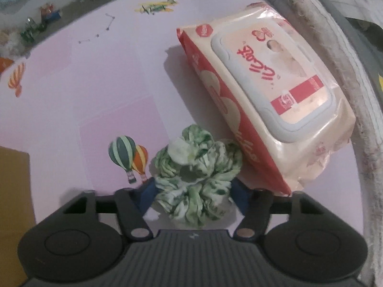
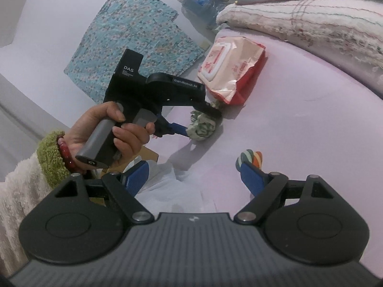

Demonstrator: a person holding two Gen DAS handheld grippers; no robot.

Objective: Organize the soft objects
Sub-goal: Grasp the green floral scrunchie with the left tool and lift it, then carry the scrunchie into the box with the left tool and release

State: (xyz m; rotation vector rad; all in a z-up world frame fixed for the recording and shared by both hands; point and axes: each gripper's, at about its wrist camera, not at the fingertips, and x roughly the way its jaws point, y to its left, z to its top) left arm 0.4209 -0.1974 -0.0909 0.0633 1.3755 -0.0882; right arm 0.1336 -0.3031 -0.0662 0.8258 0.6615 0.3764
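My left gripper (image 1: 194, 189) is shut on a green and white scrunchie (image 1: 198, 174), held just above the pink mat (image 1: 95, 91). A red and cream pack of wet wipes (image 1: 265, 95) lies right behind it, nearly touching. In the right wrist view the left gripper (image 2: 203, 124) holds the scrunchie (image 2: 202, 125) close in front of the wipes pack (image 2: 231, 71). My right gripper (image 2: 194, 179) is open and empty, low over the mat (image 2: 299, 124), nearer than the left one.
A folded blanket (image 2: 323, 24) borders the mat on the far right. A blue patterned cloth (image 2: 134, 38) and a water bottle (image 2: 203, 0) lie beyond the mat. A brown cardboard piece (image 1: 12, 191) sits at the left edge. Balloon prints (image 1: 129, 157) decorate the mat.
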